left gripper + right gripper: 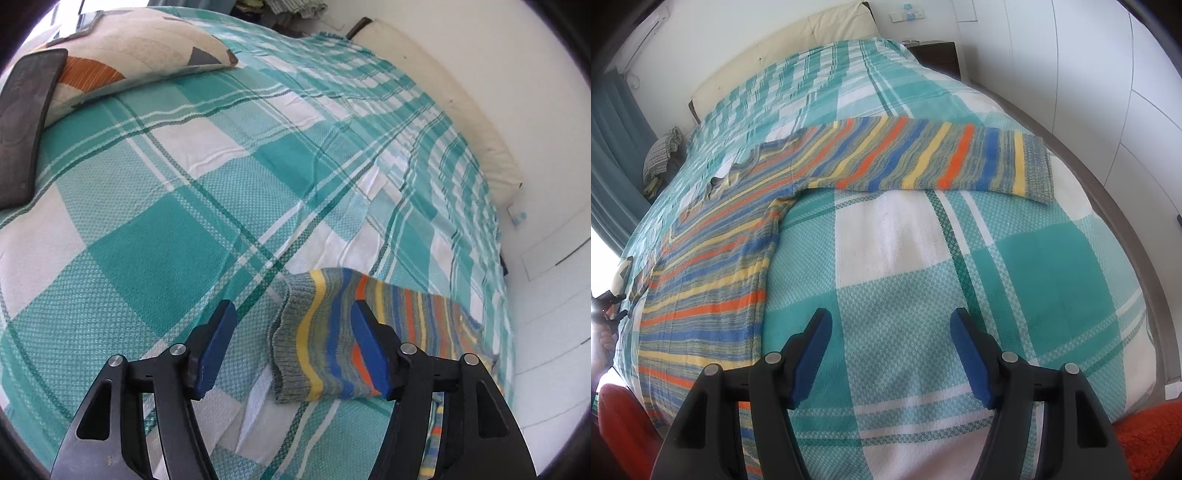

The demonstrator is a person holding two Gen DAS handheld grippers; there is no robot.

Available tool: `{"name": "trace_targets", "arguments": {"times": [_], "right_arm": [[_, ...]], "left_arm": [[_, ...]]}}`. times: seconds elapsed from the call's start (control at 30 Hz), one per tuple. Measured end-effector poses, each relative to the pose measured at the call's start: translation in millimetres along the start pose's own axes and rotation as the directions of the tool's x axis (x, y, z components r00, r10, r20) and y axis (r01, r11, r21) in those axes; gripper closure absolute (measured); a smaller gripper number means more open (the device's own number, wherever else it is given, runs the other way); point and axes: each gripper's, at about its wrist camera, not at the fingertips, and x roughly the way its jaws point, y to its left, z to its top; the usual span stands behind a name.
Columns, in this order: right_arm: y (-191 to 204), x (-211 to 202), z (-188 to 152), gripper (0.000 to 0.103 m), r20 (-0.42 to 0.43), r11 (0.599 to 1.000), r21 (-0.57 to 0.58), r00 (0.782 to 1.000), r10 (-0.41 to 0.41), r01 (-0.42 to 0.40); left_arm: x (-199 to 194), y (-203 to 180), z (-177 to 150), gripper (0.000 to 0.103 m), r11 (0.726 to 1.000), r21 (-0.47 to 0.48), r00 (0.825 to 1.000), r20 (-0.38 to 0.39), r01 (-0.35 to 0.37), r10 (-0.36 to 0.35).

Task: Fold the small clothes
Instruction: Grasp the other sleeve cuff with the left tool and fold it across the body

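A striped knit sweater (713,280) in blue, orange, yellow and grey lies flat on the bed, its body at the left of the right wrist view and one sleeve (923,158) stretched out to the right. My right gripper (891,325) is open and empty above the bedspread, short of that sleeve. In the left wrist view the other sleeve's cuff (295,343) lies between my open left gripper's (291,321) fingers, with the right pad (369,350) over the sleeve. Nothing is gripped.
The bed has a teal and white checked bedspread (207,206). A patterned pillow (133,55) and a dark phone (22,122) lie at the far left. A cream headboard (461,110) and white wall are on the right. A dark nightstand (938,55) stands beyond the bed.
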Motion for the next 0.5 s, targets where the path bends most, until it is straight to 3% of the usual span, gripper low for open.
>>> {"name": "trace_targets", "arguments": {"times": [0.1,0.17,0.2,0.23,0.27,0.33,0.4,0.5], "right_arm": [[4,3,0,0.037,-0.006,1.0,-0.018,1.0,-0.018,0.018],[8,4,-1,0.037,-0.007,0.999,-0.034,0.999,-0.032,0.032],[10,4,-1,0.036,-0.007,0.998,-0.045,0.999,-0.04,0.04],[12,5,-2,0.036,-0.008,0.997,-0.057,0.999,-0.048,0.048],[13,5,-3,0.036,-0.009,0.996,-0.069,0.998,-0.057,0.056],[17,6,-5,0.036,-0.011,0.993,-0.091,0.997,-0.072,0.07],[19,8,-5,0.035,-0.012,0.991,-0.109,0.996,-0.083,0.081],[21,10,-5,0.033,-0.013,0.99,-0.114,0.996,-0.083,0.081]], "left_arm": [[24,-6,9,0.037,1.0,0.008,0.998,-0.068,-0.015,0.016],[44,-14,11,0.053,0.999,0.041,0.994,-0.099,-0.036,0.04],[51,-19,12,0.079,0.997,0.062,0.994,-0.097,-0.05,0.056],[55,-23,13,0.097,0.995,0.078,0.994,-0.086,-0.062,0.069],[56,-27,15,0.097,0.992,0.093,0.994,-0.061,-0.084,0.09],[53,-33,15,0.098,0.972,0.132,0.981,0.017,-0.193,0.192],[60,-31,12,0.099,0.954,0.145,0.965,0.022,-0.261,0.261],[66,-26,7,0.094,0.942,0.163,0.955,0.02,-0.295,0.295]]}}
